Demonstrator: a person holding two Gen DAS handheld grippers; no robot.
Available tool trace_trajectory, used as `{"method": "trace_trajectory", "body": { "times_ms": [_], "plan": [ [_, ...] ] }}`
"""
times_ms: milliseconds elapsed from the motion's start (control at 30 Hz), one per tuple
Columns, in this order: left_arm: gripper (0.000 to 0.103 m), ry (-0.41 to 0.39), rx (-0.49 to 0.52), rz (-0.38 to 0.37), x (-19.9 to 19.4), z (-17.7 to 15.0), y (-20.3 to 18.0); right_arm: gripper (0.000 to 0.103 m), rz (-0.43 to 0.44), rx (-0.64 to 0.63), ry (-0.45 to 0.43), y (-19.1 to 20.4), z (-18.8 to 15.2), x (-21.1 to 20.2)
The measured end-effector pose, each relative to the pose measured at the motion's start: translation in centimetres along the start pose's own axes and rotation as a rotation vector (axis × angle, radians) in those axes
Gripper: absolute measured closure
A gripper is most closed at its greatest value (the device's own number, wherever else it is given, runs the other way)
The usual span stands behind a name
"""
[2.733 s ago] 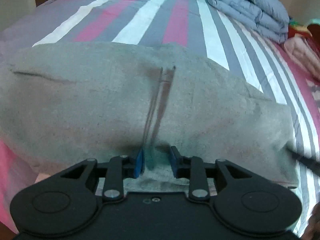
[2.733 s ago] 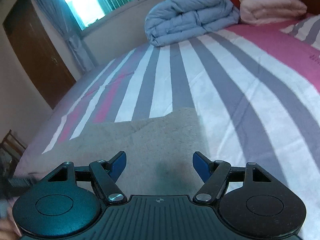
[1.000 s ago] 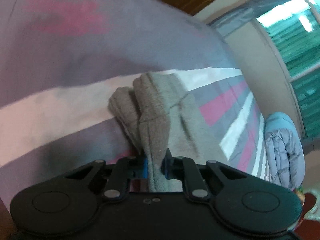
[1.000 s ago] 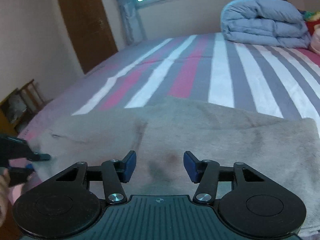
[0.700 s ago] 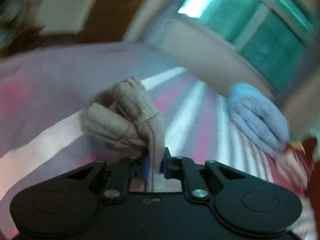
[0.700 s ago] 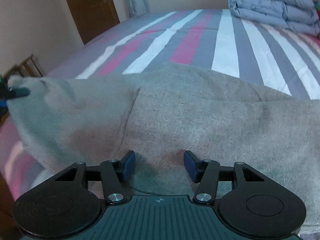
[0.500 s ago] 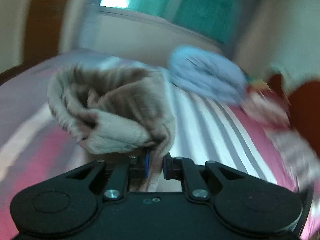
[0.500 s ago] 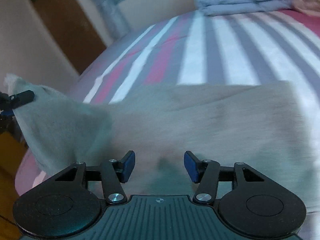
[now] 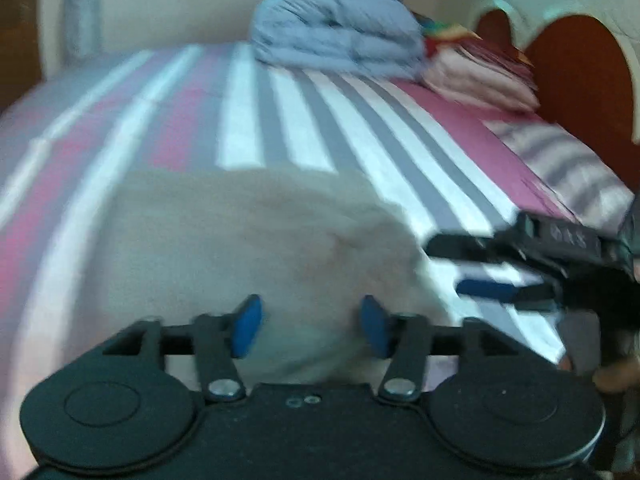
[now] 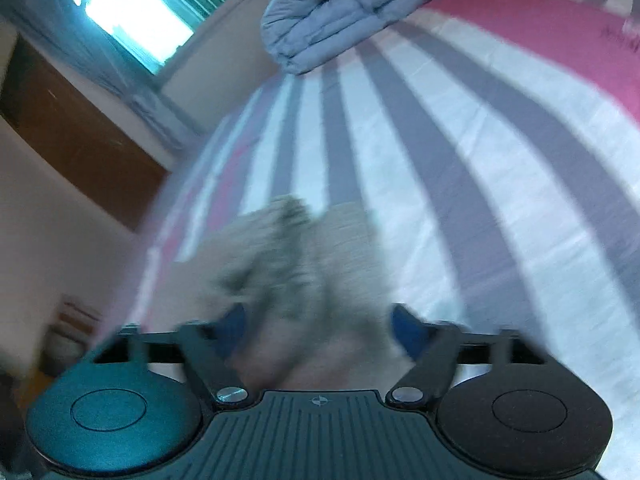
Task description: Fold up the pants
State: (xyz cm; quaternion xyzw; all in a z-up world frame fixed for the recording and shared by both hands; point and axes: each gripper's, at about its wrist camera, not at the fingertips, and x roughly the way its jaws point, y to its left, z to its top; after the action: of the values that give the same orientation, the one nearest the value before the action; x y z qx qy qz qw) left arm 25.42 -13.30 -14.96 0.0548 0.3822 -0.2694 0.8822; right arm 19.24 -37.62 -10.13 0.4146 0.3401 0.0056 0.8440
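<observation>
On the striped bed [image 9: 304,136]: grey pants [image 9: 256,248] bunched near its front edge, both claws letting go.

Left claw [image 9: 310,326] jaws opening, cloth lying between the blue pads, not pinched. Right claw [image 10: 320,328] jaws opening wide over the blurred pants; it also shows at the right of the left view. Folded blue quilt [image 9: 336,36] at far edge.

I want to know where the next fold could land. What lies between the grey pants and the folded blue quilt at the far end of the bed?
Only bare striped bedsheet lies between the pants and the blue quilt, clearest in the left wrist view.
</observation>
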Motion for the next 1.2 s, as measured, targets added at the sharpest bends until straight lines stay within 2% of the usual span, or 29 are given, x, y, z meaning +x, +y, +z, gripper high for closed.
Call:
{"method": "trace_trajectory", "body": {
  "times_ms": [100,167,233,333,367,400,467,567,667,733,800,867,933,1033,1100,1200],
  "plan": [
    [0.043,-0.024,-0.035,0.098,-0.3,0.6,2.8,0.017,0.052,0.034,0.067,0.8,-0.4,1.3],
    [0.043,-0.018,-0.105,0.130,-0.4,0.6,5.2,0.017,0.003,0.067,0.121,1.0,-0.6,3.1],
    [0.043,0.004,-0.172,0.146,0.4,0.6,7.1,0.017,-0.036,0.091,0.121,1.0,-1.0,4.0],
    [0.043,0.039,-0.219,0.162,1.5,0.5,8.7,0.020,-0.022,0.139,0.083,1.0,-0.9,4.6],
    [0.043,0.050,-0.232,0.160,1.8,0.4,8.9,0.042,-0.024,0.149,0.071,1.2,-0.7,4.9],
    [0.043,0.066,-0.248,0.154,2.3,0.3,9.2,0.050,-0.025,0.155,0.073,1.6,-0.5,5.2],
    [0.043,0.093,-0.261,0.157,2.4,-0.4,9.2,0.059,-0.046,0.133,0.066,2.4,-0.5,5.6],
    [0.043,0.102,-0.250,0.149,2.9,-0.3,8.7,0.066,-0.070,0.015,0.026,4.5,-0.8,4.5],
    [0.043,0.098,-0.257,0.129,2.8,-0.5,8.7,0.067,-0.059,-0.132,-0.068,7.0,-1.2,1.9],
    [0.043,0.094,-0.251,0.114,2.5,-0.9,8.4,0.067,-0.047,-0.142,-0.100,7.2,-1.5,0.6],
    [0.038,0.096,-0.227,0.119,2.5,-1.2,7.9,0.067,-0.051,-0.146,-0.115,6.6,-2.2,-0.5],
    [0.038,0.104,-0.200,0.139,2.8,-1.6,7.3,0.067,-0.087,-0.165,-0.122,5.7,-3.3,-0.8],
    [0.031,0.105,-0.180,0.153,3.0,-2.0,6.8,0.067,-0.167,-0.114,-0.119,3.6,-4.2,-0.3],
    [0.031,0.117,-0.170,0.168,3.1,-2.4,6.4,0.068,-0.257,-0.068,-0.115,0.9,-4.9,0.8],
    [0.031,0.117,-0.178,0.165,2.8,-2.5,6.5,0.067,-0.251,-0.077,-0.105,1.7,-4.5,0.4],
    [0.030,0.115,-0.200,0.153,2.4,-2.4,6.6,0.067,-0.299,-0.220,-0.198,4.9,-3.8,-1.4]
  ]
}}
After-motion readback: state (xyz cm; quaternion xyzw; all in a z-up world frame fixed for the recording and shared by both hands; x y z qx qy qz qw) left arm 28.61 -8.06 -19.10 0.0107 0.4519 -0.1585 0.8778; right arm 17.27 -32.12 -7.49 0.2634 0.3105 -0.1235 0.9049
